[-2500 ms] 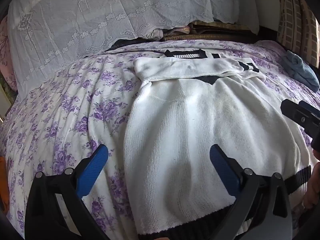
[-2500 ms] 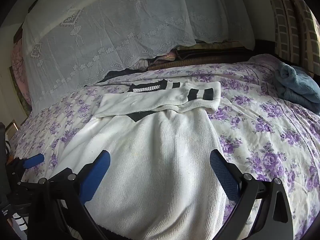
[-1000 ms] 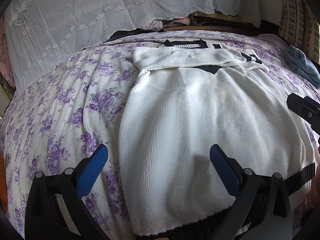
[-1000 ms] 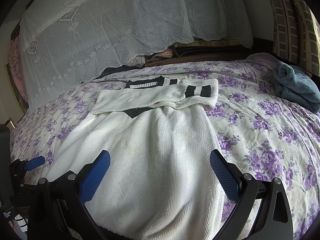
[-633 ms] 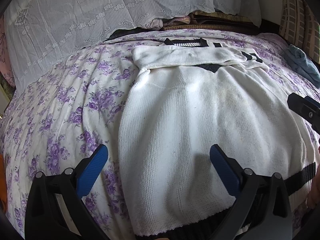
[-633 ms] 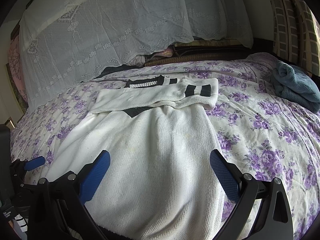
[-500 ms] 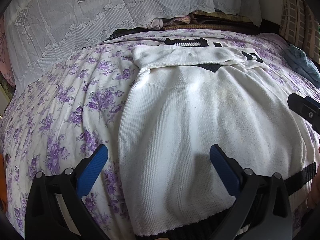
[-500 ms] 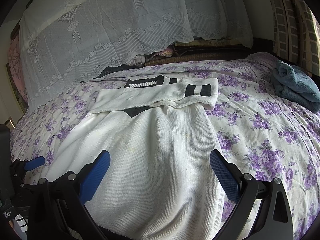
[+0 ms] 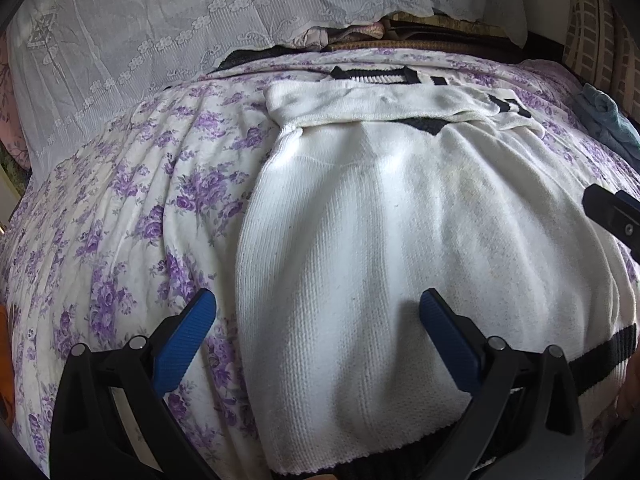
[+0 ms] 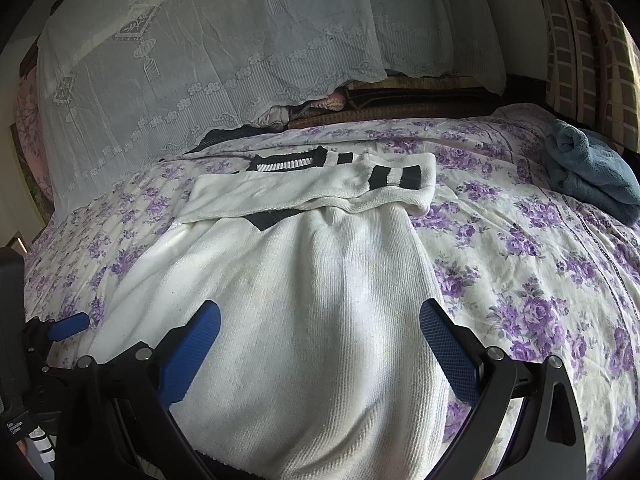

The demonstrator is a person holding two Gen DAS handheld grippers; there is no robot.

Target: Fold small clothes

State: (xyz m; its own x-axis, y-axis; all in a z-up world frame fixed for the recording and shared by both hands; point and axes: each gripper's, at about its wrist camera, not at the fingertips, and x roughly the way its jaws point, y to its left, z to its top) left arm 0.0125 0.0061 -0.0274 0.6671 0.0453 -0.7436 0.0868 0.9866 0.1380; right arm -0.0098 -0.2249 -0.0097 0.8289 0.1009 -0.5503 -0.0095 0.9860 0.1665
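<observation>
A white knit sweater (image 9: 400, 240) with black stripes lies flat on the floral bed, its sleeves folded across the chest at the far end. It also shows in the right wrist view (image 10: 304, 300). My left gripper (image 9: 316, 332) is open and empty, hovering over the sweater's near left edge by the hem. My right gripper (image 10: 320, 340) is open and empty, over the sweater's near right part. The left gripper's blue fingertip (image 10: 70, 326) shows at the left of the right wrist view.
The bed is covered by a purple-flowered sheet (image 9: 120, 220). A white lace cloth (image 10: 220, 48) hangs behind it. A folded blue towel (image 10: 592, 168) lies at the far right of the bed. A checked curtain (image 10: 580, 40) hangs at the right.
Both grippers have stayed open and nearly still over the last second. Since 2.5 s ago the left view has shifted slightly, showing more of the sweater's near hem.
</observation>
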